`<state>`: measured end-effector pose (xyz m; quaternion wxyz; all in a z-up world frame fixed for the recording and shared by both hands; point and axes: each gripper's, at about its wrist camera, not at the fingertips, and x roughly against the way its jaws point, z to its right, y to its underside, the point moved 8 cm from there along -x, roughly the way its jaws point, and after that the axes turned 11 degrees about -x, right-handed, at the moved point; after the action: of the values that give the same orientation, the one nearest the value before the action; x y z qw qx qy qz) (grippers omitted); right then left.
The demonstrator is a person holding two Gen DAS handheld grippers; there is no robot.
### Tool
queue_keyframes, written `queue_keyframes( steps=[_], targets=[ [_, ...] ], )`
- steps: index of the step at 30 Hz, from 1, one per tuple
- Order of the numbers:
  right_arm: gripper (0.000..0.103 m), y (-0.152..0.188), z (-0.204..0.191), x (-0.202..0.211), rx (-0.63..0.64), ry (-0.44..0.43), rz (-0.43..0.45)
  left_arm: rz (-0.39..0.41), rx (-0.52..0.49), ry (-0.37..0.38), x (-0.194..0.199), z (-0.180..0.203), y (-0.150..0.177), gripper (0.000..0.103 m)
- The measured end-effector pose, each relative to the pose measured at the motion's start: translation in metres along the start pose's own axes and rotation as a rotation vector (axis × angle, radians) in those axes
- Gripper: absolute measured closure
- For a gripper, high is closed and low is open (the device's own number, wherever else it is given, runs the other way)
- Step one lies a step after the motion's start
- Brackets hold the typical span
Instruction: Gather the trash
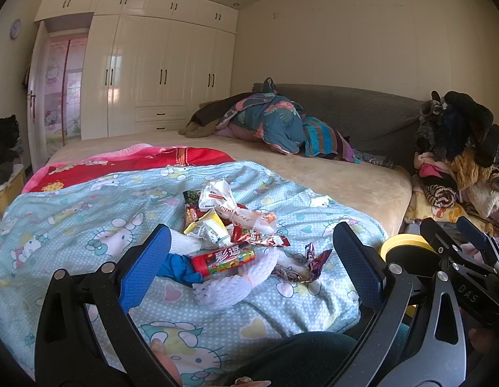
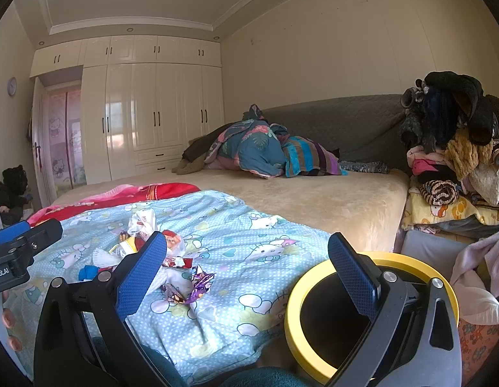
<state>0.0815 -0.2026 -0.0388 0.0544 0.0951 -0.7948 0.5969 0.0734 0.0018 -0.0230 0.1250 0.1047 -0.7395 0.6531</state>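
Observation:
A heap of trash lies on the light blue cartoon quilt [image 1: 72,213]: a red candy tube [image 1: 223,258], a blue glove [image 1: 180,269], white foam netting [image 1: 236,282], a purple foil wrapper [image 1: 306,266], a yellow-white packet [image 1: 208,229] and a crumpled white bag [image 1: 217,198]. My left gripper [image 1: 251,258] is open, its blue pads either side of the heap with nothing between them. My right gripper [image 2: 246,266] is also open, near the quilt's edge; the foil wrapper [image 2: 193,285] lies just right of its left pad. A yellow-rimmed bin [image 2: 293,316] stands beside the bed, behind the right pad.
The beige bed [image 2: 330,200] stretches back to a grey headboard [image 2: 346,122], with bunched bedding [image 2: 259,148] and a red blanket [image 2: 146,193] on it. A pile of clothes [image 2: 455,161] rises at the right. White wardrobes [image 2: 146,109] line the far wall.

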Motion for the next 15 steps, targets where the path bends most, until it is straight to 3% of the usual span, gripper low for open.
queue_keyframes(
  steps=[15],
  targets=[
    [0.006, 0.0026, -0.0009, -0.0010, 0.000, 0.002, -0.003, 0.002, 0.003, 0.001, 0.0002, -0.0001, 0.0007, 0.011]
  ],
)
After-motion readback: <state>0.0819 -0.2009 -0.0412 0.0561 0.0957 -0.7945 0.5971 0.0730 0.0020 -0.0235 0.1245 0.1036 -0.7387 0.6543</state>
